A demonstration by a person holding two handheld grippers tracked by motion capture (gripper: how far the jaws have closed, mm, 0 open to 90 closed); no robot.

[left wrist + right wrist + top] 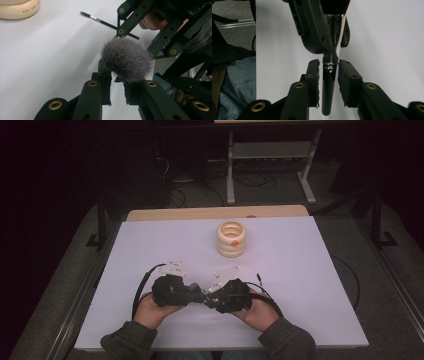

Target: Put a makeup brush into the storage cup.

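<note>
Near the front edge of the white table (300,270), at its middle, we see the two hand-held grippers meeting tip to tip. The left gripper (197,295), held in the person's left hand (152,310), has its jaws clamped on the makeup brush (125,61) just below the fluffy grey head, which fans out above the pads in the left gripper view. The right gripper (209,299), held in the right hand (260,312), takes the same brush from the opposite side: in the right gripper view we see the glossy black handle (328,87) running up between its pads, one pad close against it and a narrow gap at the other, so we cannot tell whether the pads press. Behind the grippers, well apart toward the back edge, stands a cream stack of rings (231,239) with an orange spot on top. A thin spoolie wand (105,22) lies flat on the table just beyond the right gripper.
</note>
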